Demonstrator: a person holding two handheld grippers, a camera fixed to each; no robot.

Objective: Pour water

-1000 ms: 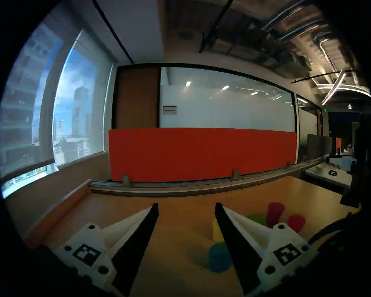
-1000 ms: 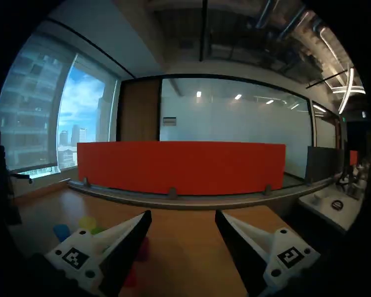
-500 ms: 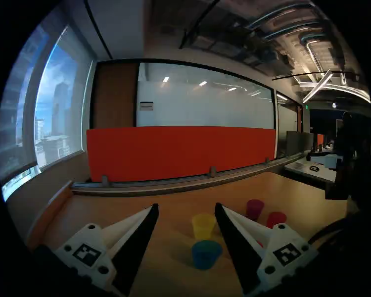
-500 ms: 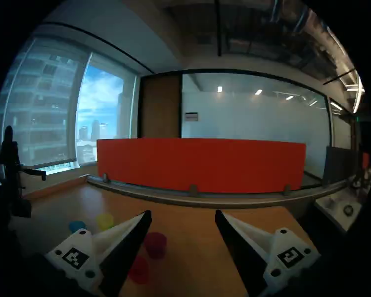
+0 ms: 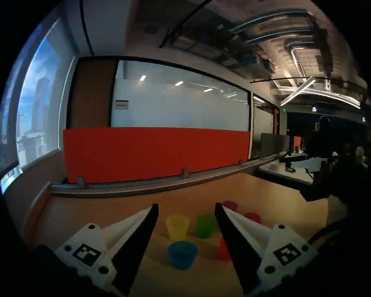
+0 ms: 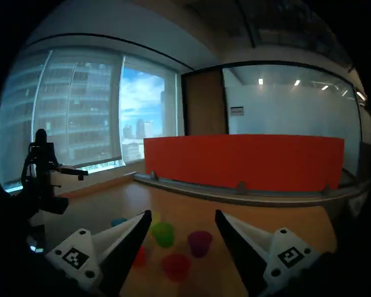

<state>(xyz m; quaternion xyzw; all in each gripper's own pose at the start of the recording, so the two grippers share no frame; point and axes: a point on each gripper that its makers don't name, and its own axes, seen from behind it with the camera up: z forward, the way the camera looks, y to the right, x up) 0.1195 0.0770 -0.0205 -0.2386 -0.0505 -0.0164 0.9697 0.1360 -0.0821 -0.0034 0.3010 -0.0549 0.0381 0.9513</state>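
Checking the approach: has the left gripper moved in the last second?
Yes. The left gripper swung right: the orange partition and blue cup both slid left in its view.

Red cup (image 5: 223,249) half hidden behind left gripper (image 5: 185,205), yellow cup (image 6: 156,216) behind right gripper (image 6: 182,212)

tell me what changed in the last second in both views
The left gripper swung to its right, bringing the yellow cup, green cup and blue cup into view between its fingers. The right gripper swung left toward the window, and they came in front of it too. Both grippers stayed open and empty; nothing on the table was touched.
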